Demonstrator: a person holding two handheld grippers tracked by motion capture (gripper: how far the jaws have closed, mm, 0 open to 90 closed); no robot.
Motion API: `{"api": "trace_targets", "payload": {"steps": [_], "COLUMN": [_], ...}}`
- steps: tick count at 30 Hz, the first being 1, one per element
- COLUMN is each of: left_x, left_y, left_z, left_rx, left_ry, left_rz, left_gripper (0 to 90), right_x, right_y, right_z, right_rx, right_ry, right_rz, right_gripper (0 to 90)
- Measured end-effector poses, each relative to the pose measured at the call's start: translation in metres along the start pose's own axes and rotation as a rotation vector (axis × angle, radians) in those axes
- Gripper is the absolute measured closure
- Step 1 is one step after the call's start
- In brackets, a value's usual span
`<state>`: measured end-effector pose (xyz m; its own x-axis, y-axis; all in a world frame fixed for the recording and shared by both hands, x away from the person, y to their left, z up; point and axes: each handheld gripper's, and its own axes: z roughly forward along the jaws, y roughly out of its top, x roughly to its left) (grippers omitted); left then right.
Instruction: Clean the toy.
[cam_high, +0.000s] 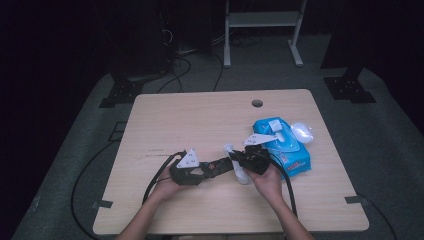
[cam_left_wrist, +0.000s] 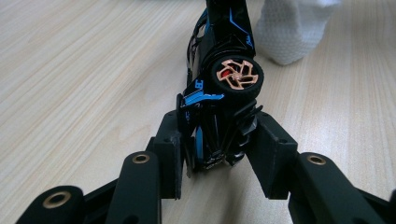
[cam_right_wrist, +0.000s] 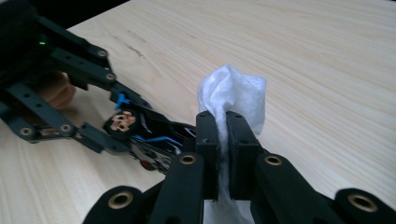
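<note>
Left gripper view | toy car on its side, lengthwise away | left tongs clamp car | right tongs pinch wipe

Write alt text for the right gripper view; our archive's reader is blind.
The right gripper pinches a white wipe between its jaws above a wooden table. At left, the left gripper clamps a black and blue toy car.

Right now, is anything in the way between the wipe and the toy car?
Nothing visible stands between them. The right gripper pinches the white wipe right beside the black and blue toy car, which the left gripper clamps by one end. Bare table lies around them.
</note>
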<state>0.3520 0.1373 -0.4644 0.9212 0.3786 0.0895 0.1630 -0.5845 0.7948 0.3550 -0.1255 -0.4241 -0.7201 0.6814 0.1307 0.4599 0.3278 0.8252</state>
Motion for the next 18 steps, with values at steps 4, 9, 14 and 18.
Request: {"api": "trace_targets", "payload": {"steps": [4,9,14,18], "left_x": [0.000,0.000,0.001,0.001], "left_y": [0.000,0.000,-0.001,-0.001], "left_z": [0.000,-0.001,0.000,0.000], "left_rx": [-0.001,0.003,-0.002,-0.004], "left_ry": [0.000,-0.001,-0.003,-0.002], "left_rz": [-0.001,0.006,-0.003,-0.005], "left_gripper": [58.4,58.5,58.5,58.4], "right_x": [0.010,-0.001,-0.023,-0.013], "right_y": [0.005,0.006,-0.003,0.002], "right_z": [0.002,-0.001,-0.012,-0.015], "right_rx": [-0.012,0.018,0.017,-0.017], "right_ry": [0.017,-0.056,-0.100,-0.063], "right_rz": [-0.032,-0.051,0.027,0.004], "right_gripper": [84.5,84.5,84.5,84.5]}}
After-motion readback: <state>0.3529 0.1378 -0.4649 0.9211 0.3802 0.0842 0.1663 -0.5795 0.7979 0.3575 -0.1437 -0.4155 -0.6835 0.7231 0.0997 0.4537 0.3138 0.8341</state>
